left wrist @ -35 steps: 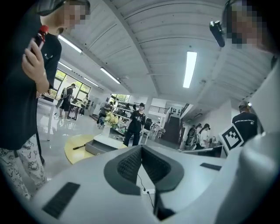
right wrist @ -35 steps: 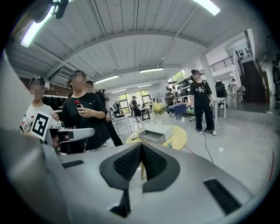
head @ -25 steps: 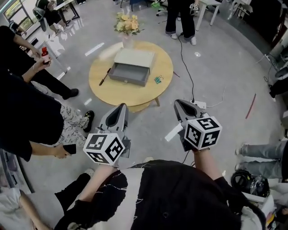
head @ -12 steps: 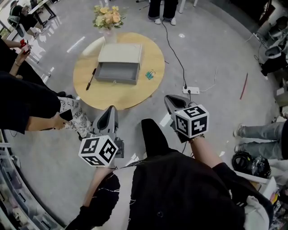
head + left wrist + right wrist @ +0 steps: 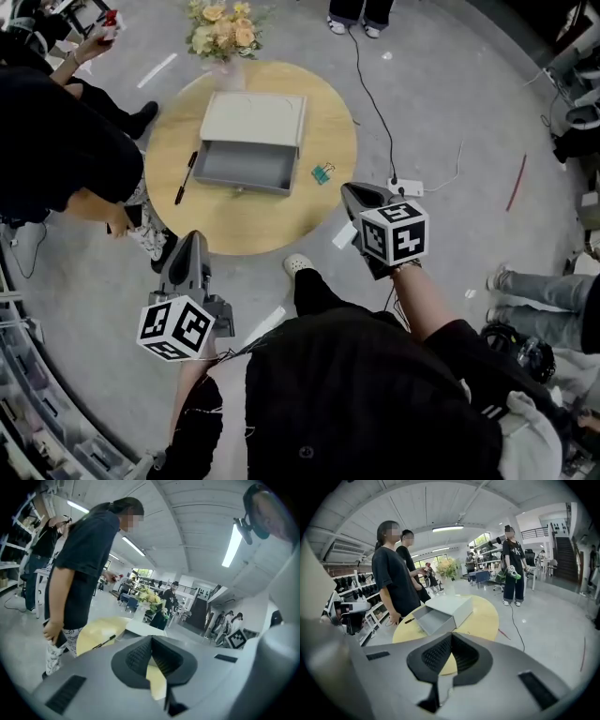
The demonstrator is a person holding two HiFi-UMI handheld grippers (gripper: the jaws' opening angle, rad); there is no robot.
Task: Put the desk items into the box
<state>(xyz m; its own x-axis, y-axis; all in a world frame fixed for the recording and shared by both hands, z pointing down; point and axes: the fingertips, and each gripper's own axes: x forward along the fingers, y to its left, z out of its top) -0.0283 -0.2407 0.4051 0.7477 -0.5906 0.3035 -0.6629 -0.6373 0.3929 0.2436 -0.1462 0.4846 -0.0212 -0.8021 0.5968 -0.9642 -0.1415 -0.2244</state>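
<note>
A grey box (image 5: pixel 251 141) with its drawer pulled open rests on the round wooden table (image 5: pixel 281 220). A black pen (image 5: pixel 187 176) lies left of the box and a green binder clip (image 5: pixel 322 172) lies to its right. My left gripper (image 5: pixel 192 237) hangs shut and empty over the floor, short of the table's near left edge. My right gripper (image 5: pixel 348 191) is shut and empty beside the table's right edge, near the clip. The right gripper view shows the box (image 5: pixel 440 611) and pen (image 5: pixel 409 620) beyond the closed jaws. The pen (image 5: pixel 104 641) also shows in the left gripper view.
A vase of flowers (image 5: pixel 221 30) stands at the table's far edge. A person in black (image 5: pixel 56 150) stands close on the table's left. A power strip (image 5: pixel 406 187) and its cable lie on the floor to the right. More people stand around the room.
The table has come nearer to both grippers. My left gripper has dropped lower and to the left; the right one now sits beside the table's edge. Both stay shut.
</note>
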